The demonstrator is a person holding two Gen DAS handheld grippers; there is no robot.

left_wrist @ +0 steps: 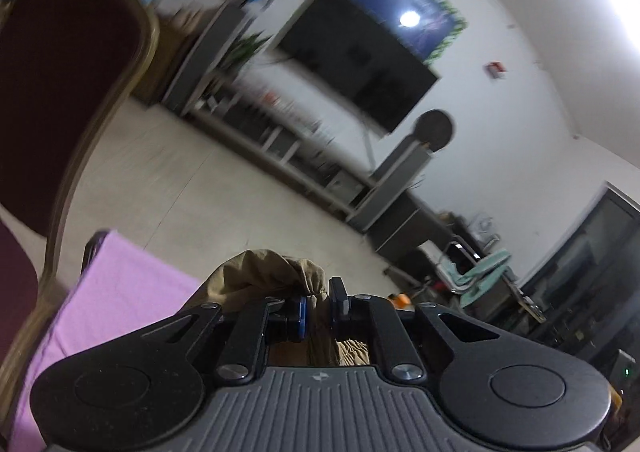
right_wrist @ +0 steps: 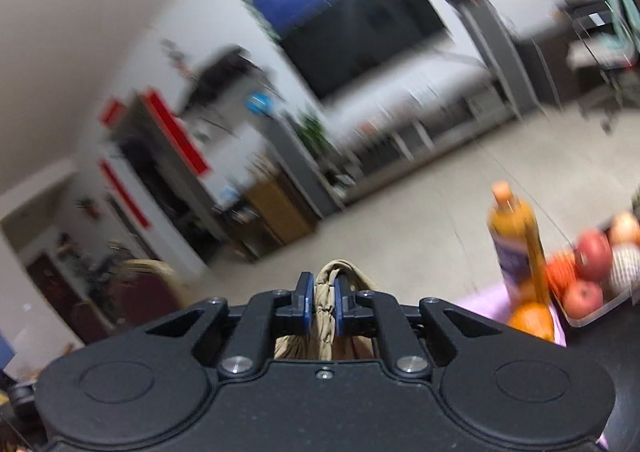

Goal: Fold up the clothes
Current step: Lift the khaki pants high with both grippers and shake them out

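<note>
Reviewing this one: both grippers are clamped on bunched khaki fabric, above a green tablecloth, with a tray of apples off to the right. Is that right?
Not quite: the tablecloth is lilac-pink, not green, as the left wrist view shows. The rest stands: the left gripper and the right gripper are each shut on bunched khaki fabric, and the tray of apples sits at the right.

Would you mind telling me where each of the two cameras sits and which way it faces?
Left wrist: on the left claw, facing across the room toward the television; its fingers pinch tan cloth above the pink tablecloth.
Right wrist: on the right claw, tilted the opposite way; fingers pinch tan cloth, bottle at right.
Shared: television, cloth, tablecloth.
</note>
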